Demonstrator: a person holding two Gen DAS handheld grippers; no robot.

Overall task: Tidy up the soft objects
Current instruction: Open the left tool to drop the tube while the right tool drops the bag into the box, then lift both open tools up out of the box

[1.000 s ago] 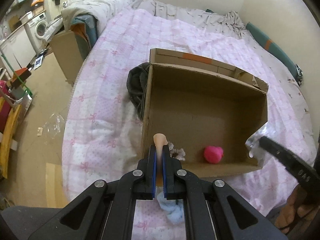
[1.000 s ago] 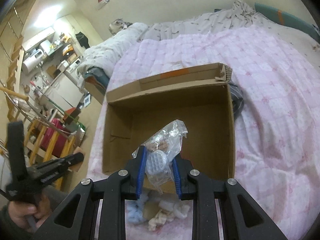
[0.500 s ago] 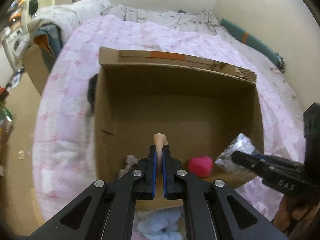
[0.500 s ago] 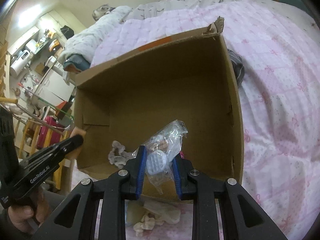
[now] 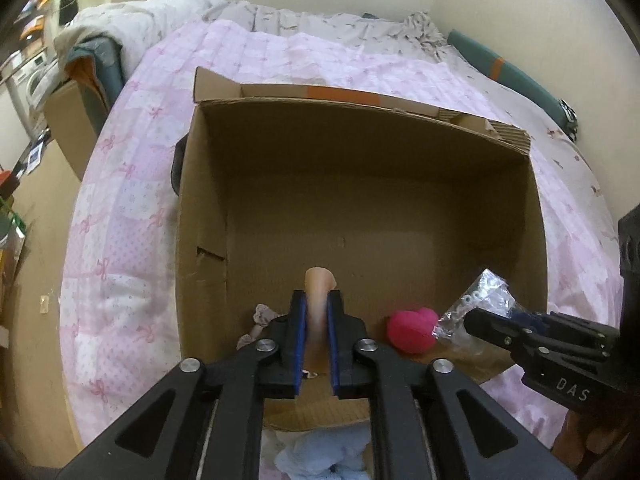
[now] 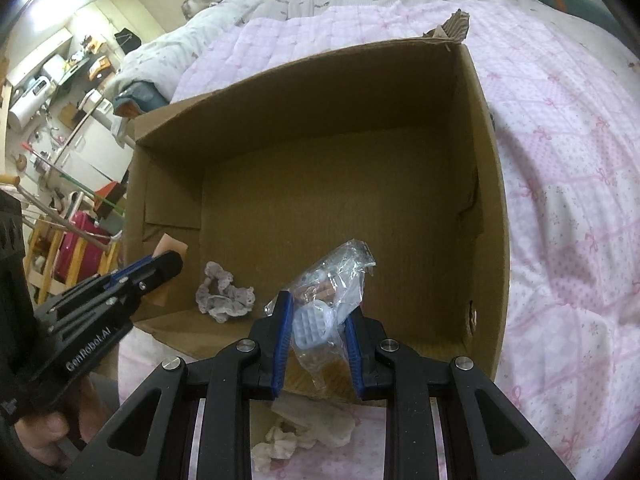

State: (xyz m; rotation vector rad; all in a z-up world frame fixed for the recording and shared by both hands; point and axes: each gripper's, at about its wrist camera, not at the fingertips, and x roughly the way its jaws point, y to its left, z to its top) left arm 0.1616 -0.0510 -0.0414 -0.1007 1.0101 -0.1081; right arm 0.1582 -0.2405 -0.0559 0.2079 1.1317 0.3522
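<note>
Left gripper (image 5: pixel 316 312) jaws clamp peach piece (image 5: pixel 319 280); right gripper (image 6: pixel 316 320) jaws pinch plastic bag (image 6: pixel 336 280) over box (image 6: pixel 486 184).

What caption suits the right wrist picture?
Right gripper holds a clear plastic bag over the cardboard box on a pink bedspread.

The left tool (image 5: pixel 316 300) fills the bottom centre of its own view, its blue-padded fingers (image 5: pixel 298 320) closed tight on a peach-coloured soft piece (image 5: pixel 319 280). In the right wrist view it enters from the lower left, held by a hand (image 6: pixel 44 440). The right tool (image 6: pixel 318 312) sits bottom centre, fingers (image 6: pixel 282 320) clamped on a clear plastic bag (image 6: pixel 340 276).
</note>
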